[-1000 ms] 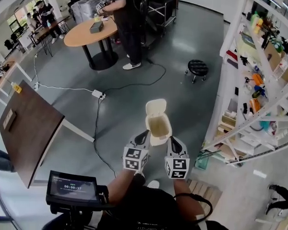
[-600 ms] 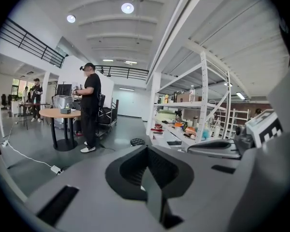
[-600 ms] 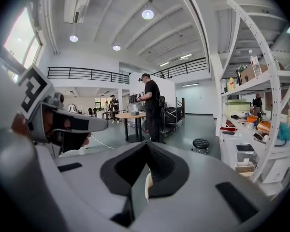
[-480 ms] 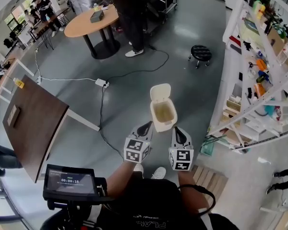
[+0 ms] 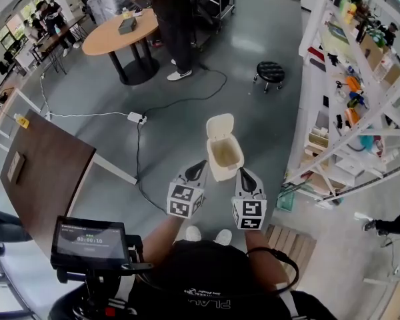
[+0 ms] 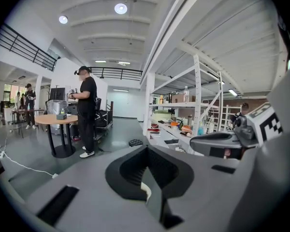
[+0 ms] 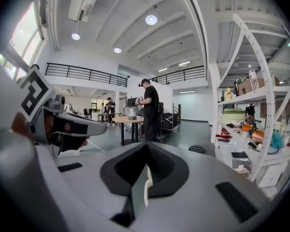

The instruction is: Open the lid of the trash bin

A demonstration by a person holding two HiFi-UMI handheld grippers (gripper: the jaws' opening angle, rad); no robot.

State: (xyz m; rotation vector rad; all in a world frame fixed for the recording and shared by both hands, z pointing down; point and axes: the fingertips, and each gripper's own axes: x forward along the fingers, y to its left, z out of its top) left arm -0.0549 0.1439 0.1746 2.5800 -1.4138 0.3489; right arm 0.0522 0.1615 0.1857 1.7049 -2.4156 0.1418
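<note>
A cream trash bin point(image 5: 225, 156) stands on the grey floor with its lid point(image 5: 220, 126) tipped up and back, so the inside shows. In the head view my left gripper point(image 5: 199, 169) and right gripper point(image 5: 241, 173) hang side by side over the bin's near edge, one at each side. I cannot tell whether either one touches it. Both pairs of jaws are pressed together with nothing held. In the left gripper view point(image 6: 146, 178) and the right gripper view point(image 7: 144, 178) only a thin cream sliver shows at the seam of the jaws.
White shelving point(image 5: 360, 79) full of goods lines the right side. A black stool point(image 5: 271, 71) stands beyond the bin, and a cable with a power strip point(image 5: 136, 117) runs to its left. A brown table point(image 5: 47, 172) is at the left. A person point(image 5: 163, 12) stands by a round table point(image 5: 120, 32).
The head view has shifted a little. Both grippers have drawn slightly back towards me from the bin's sides. The lid stays up throughout.
</note>
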